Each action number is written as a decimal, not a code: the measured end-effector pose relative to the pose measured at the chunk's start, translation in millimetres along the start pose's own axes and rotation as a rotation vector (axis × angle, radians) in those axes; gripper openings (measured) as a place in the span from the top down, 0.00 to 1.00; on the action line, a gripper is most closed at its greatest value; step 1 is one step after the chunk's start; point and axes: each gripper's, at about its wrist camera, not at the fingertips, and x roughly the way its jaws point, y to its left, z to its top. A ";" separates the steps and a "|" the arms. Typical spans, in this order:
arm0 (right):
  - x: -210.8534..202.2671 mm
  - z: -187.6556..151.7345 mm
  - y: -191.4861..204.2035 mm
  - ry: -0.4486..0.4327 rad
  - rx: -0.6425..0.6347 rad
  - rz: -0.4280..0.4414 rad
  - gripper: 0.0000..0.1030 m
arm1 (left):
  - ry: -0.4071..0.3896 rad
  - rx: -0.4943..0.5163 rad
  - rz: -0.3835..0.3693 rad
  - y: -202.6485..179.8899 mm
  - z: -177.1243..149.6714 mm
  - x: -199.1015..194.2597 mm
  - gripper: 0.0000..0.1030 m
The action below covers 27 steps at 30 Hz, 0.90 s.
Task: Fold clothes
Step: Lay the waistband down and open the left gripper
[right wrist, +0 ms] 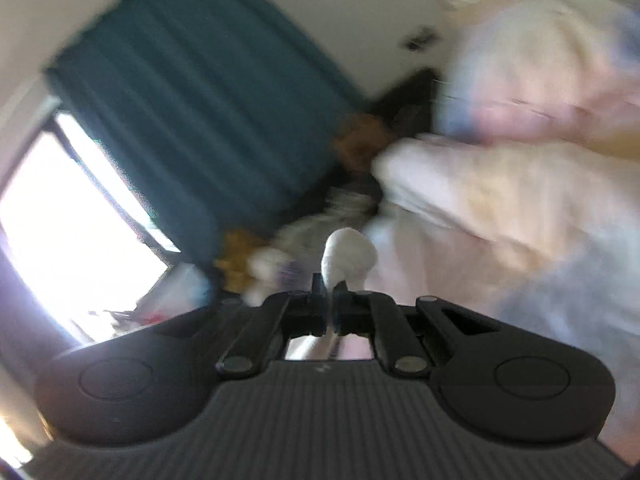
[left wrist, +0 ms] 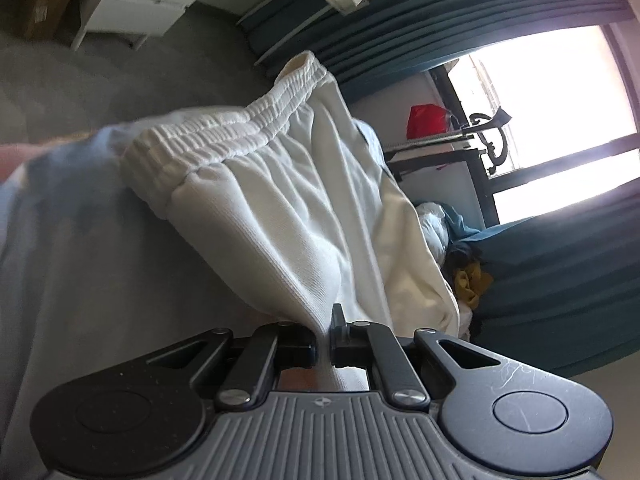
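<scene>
White shorts (left wrist: pixel 288 200) with a gathered elastic waistband (left wrist: pixel 224 136) hang stretched in the air in the left wrist view. My left gripper (left wrist: pixel 325 340) is shut on a bunched edge of the shorts. In the right wrist view, which is blurred by motion, my right gripper (right wrist: pixel 330 296) is shut on a white bunch of the same shorts (right wrist: pixel 348 258), which pokes out between the fingers. The cloth between the two grips runs off to the right (right wrist: pixel 500 200).
A pale blue-and-white bed sheet (left wrist: pixel 80 280) lies below the shorts. A pile of other clothes (left wrist: pixel 460 256) sits near teal curtains (left wrist: pixel 560 280) and a bright window (left wrist: pixel 552 92). A white drawer unit (left wrist: pixel 148 4) stands on the grey floor.
</scene>
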 end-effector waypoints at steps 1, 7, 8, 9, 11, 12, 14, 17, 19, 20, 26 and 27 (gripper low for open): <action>0.8 -11.0 -19.0 0.040 0.005 -0.058 0.94 | 0.006 -0.002 0.010 0.7 0.4 0.5 0.94; 6.1 -74.9 -112.7 0.268 0.147 -0.291 0.93 | 0.078 -0.108 0.024 19.3 5.9 9.4 0.92; 2.4 -77.8 -115.5 0.272 0.150 -0.292 0.91 | 0.083 -0.148 0.013 25.1 7.5 9.3 0.90; -1.8 -77.6 -110.1 0.276 0.118 -0.301 0.88 | 0.085 -0.181 -0.002 30.2 9.2 8.4 0.85; -8.1 -74.9 -93.5 0.284 0.038 -0.326 0.86 | 0.085 -0.237 -0.042 38.5 12.4 5.8 0.70; -9.9 -72.6 -83.3 0.286 -0.005 -0.341 0.86 | 0.087 -0.258 -0.066 41.6 13.6 4.3 0.56; -14.3 -68.5 -68.2 0.288 -0.051 -0.369 0.85 | 0.077 -0.299 -0.088 47.4 14.3 1.2 0.46; -25.6 -63.3 -40.3 0.273 -0.096 -0.368 0.72 | 0.057 -0.360 -0.111 55.8 14.8 -3.4 0.33; -37.3 -62.2 -17.4 0.256 -0.136 -0.340 0.60 | 0.053 -0.393 -0.123 62.8 17.6 -1.8 0.32; -43.9 -62.3 -5.2 0.243 -0.155 -0.321 0.57 | 0.054 -0.404 -0.122 66.0 19.8 0.0 0.32; -62.2 -86.8 77.2 0.282 -0.205 -0.111 0.46 | 0.071 -0.512 -0.040 90.9 35.2 22.7 0.34; -62.5 -93.7 89.3 0.299 -0.194 -0.072 0.46 | 0.079 -0.536 -0.040 95.8 38.0 28.6 0.35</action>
